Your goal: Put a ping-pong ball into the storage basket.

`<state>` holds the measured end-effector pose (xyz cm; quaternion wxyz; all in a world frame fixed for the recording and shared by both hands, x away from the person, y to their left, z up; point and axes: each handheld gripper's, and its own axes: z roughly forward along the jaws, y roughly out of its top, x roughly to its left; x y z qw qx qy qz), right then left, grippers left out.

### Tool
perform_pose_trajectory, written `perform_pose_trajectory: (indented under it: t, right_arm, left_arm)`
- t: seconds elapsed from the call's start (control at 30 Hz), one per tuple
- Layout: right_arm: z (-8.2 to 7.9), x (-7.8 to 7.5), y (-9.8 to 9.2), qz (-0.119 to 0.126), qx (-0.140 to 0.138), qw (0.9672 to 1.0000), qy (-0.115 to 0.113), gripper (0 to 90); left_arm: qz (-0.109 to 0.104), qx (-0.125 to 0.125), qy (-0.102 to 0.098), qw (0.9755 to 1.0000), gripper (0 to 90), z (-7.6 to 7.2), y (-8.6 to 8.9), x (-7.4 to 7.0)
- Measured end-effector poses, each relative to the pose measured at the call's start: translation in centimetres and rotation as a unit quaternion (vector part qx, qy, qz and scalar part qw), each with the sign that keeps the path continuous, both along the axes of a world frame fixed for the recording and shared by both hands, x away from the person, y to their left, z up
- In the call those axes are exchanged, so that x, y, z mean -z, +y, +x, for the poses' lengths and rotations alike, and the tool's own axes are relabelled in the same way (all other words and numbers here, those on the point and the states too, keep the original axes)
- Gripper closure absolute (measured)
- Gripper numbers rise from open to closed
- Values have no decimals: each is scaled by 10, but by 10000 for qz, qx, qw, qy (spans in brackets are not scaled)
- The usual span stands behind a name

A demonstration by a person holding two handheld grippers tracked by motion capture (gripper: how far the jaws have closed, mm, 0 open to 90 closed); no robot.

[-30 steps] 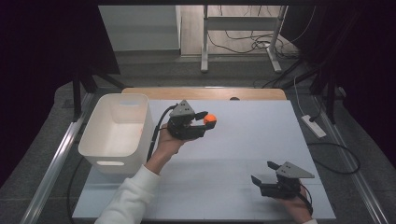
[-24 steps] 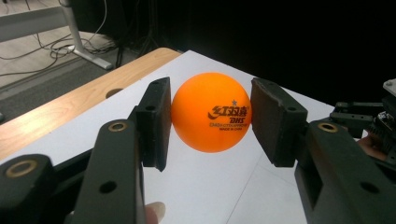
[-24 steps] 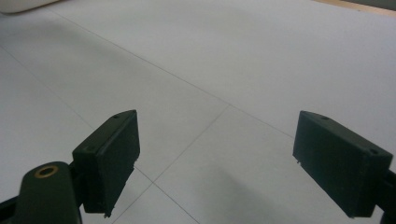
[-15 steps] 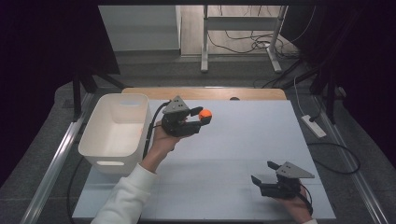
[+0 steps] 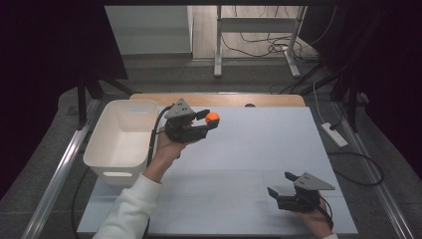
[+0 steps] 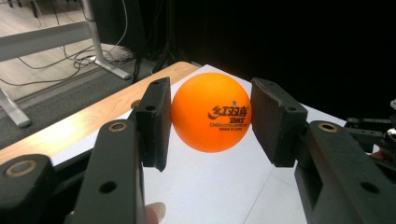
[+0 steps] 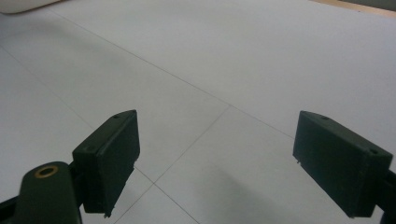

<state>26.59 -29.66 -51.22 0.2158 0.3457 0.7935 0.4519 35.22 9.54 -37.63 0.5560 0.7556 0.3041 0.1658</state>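
An orange table-tennis ball [image 5: 212, 118] [image 6: 211, 112] with black print is held above the white table top [image 5: 259, 149]. My left gripper [image 5: 207, 122] [image 6: 208, 122] is shut on it, one pad on each side, and is lifted off the surface, just right of the white bin [image 5: 123, 137]. My right gripper [image 5: 281, 184] [image 7: 215, 161] rests low near the table's front right, jaws wide apart with nothing between them, over bare white surface.
The white bin is an open tub at the table's left edge. A wooden strip [image 5: 219, 99] runs along the table's far edge. Metal rails [image 5: 54, 179] flank the table, and a power strip [image 5: 334, 133] lies on the floor to the right.
My left gripper has carried the orange ball a little to the left, toward the white bin, and slightly up. The right gripper has stayed where it was.
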Motion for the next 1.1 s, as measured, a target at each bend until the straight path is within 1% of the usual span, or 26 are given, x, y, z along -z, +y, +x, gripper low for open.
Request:
perform_pose_trajectory:
  t: [0.3, 0.7, 0.93, 1.1]
  right_arm:
    - [0, 0, 0, 9, -3, 10000, -6, 149]
    - [0, 0, 1, -7, 3, 10000, -11, 150]
    - [0, 0, 0, -3, 5, 10000, -21, 150]
    - [0, -1, 1, 3, 10, 10000, -23, 150]
  left_arm:
    - [-59, -159, -57, 9998, 507, -2, 12, -5]
    - [-41, -347, -91, 9993, 507, -4, 30, -10]
    - [-39, -430, -74, 9990, 507, -5, 37, -10]
    - [-12, -538, -81, 9985, 507, -6, 46, -10]
